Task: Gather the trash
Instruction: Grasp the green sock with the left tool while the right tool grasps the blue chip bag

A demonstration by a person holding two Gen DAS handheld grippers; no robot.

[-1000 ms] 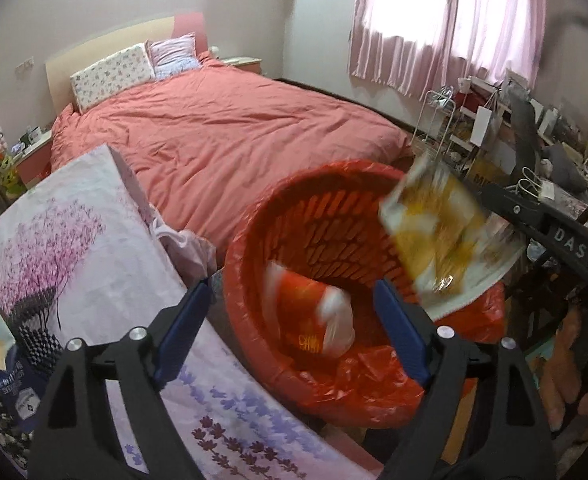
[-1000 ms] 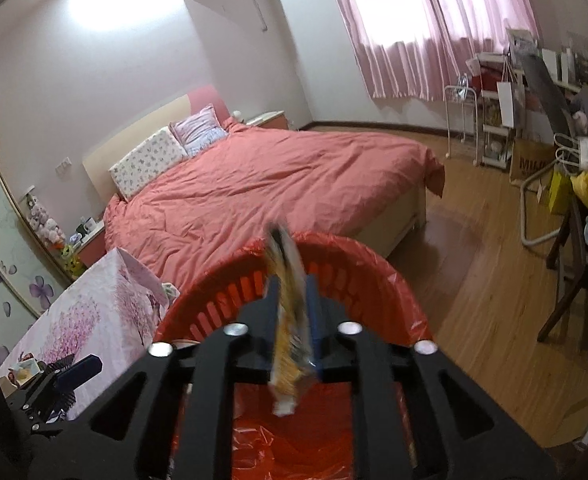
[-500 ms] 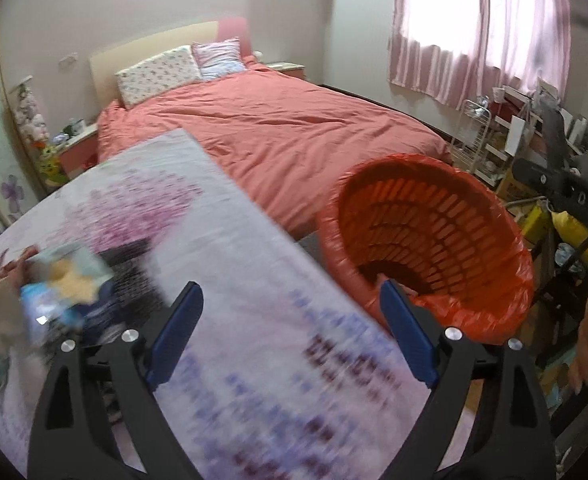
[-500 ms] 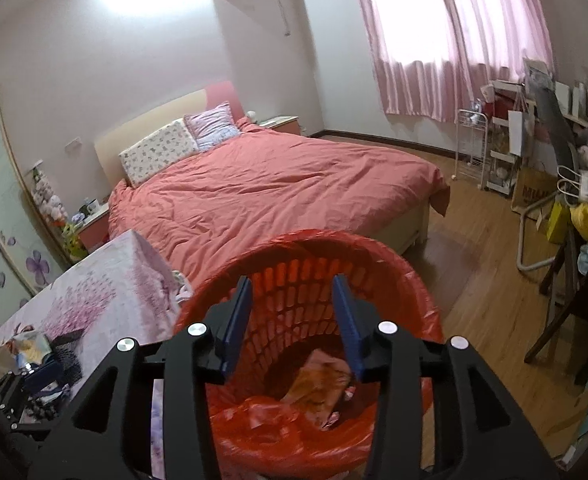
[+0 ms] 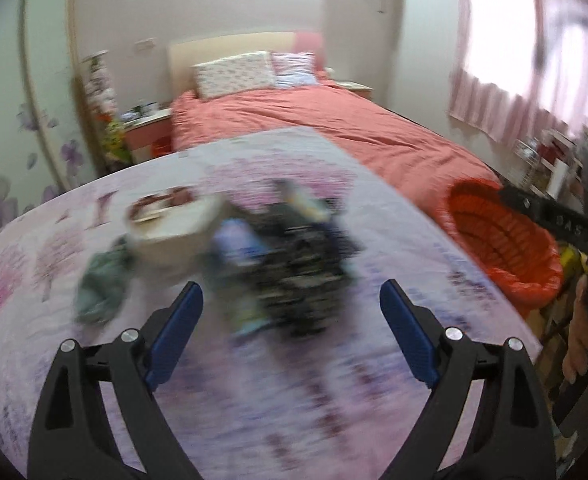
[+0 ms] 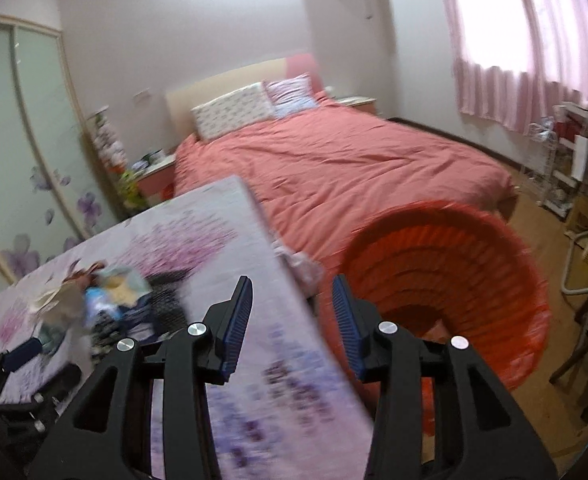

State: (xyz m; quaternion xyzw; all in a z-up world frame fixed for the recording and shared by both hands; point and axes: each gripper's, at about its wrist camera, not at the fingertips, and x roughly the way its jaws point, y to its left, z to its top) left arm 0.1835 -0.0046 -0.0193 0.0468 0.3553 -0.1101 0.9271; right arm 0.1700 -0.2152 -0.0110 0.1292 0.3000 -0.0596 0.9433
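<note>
A blurred pile of trash (image 5: 285,256) lies on the floral tablecloth (image 5: 334,380): a dark printed wrapper, a bluish packet (image 5: 233,244), a beige carton (image 5: 173,224) and a green crumpled piece (image 5: 101,288). My left gripper (image 5: 289,336) is open and empty just in front of the pile. The red bin (image 5: 502,240) with a red liner stands off the table's right edge. In the right wrist view the bin (image 6: 446,280) is ahead to the right and the pile (image 6: 113,296) is at the left. My right gripper (image 6: 289,320) is open and empty over the table's edge.
A bed with a salmon cover (image 6: 354,176) fills the room behind the table. A wardrobe with sliding doors (image 6: 25,152) is at the left. A cluttered desk and rack (image 6: 574,168) stand at the right under pink curtains, on a wooden floor (image 6: 534,208).
My right gripper let go of the yellow wrapper, which dropped into the bin, and opened. Both grippers swung left from the bin toward the table; the left now faces the trash pile.
</note>
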